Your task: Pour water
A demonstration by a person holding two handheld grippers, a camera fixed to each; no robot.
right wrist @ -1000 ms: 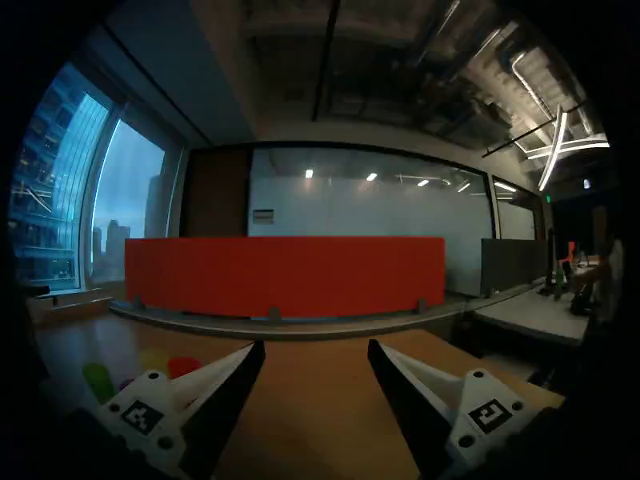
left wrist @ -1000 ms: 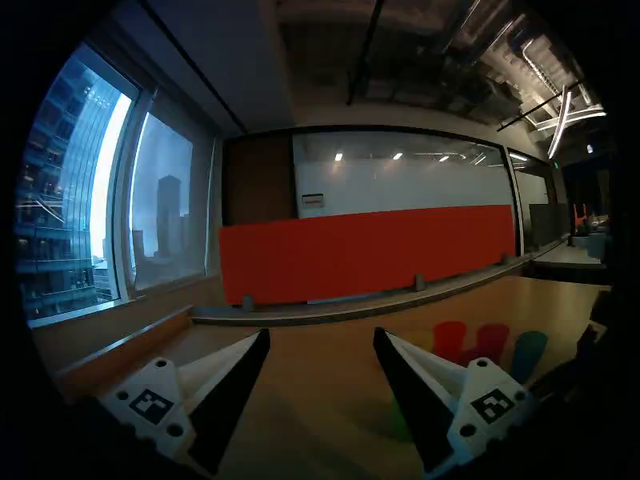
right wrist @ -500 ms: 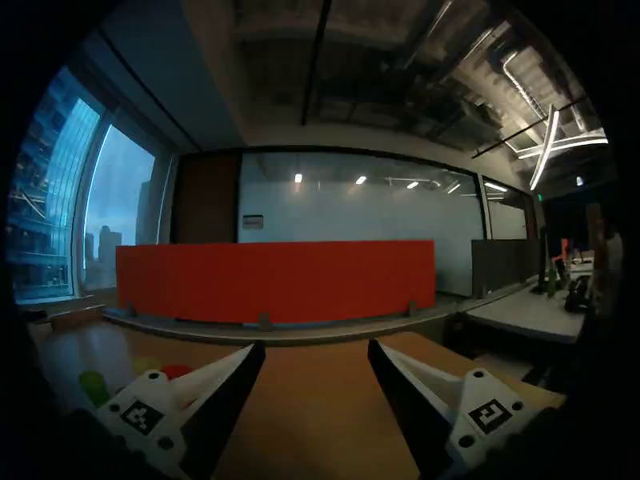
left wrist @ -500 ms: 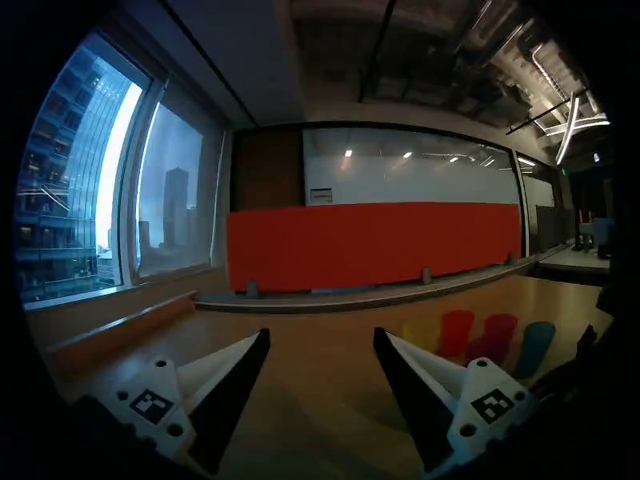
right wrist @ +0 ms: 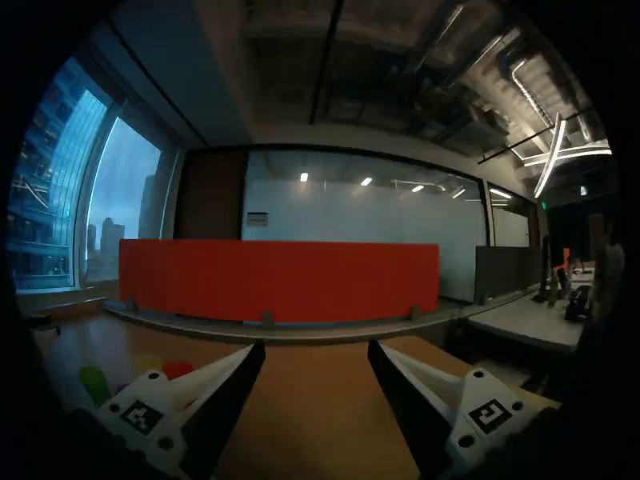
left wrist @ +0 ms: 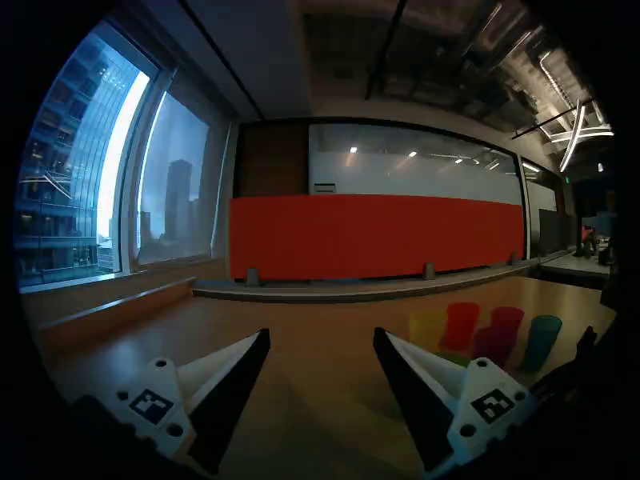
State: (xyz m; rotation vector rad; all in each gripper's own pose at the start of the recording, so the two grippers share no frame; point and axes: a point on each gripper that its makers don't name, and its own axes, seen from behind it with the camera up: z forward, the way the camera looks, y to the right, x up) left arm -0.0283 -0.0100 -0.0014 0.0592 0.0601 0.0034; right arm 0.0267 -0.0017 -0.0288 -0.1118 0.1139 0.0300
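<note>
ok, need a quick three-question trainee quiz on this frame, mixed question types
1. True or false: the left gripper is holding a cup.
2. In the left gripper view, which cup stands farthest right? A) yellow B) teal C) red
3. Fill in: the partition panel beyond the table is ____ in colour.

Key: 1 false, its fingers are apart with nothing between them. 2 B, the teal cup. 3 orange-red.

Both cameras sit low over the wooden table (left wrist: 320, 376), facing the red partition (left wrist: 368, 236) at its far edge. The left gripper view has the coloured cups (left wrist: 480, 332) near on its right; the right gripper view has them at lower left. Both also share the windows (left wrist: 88, 192)
</note>
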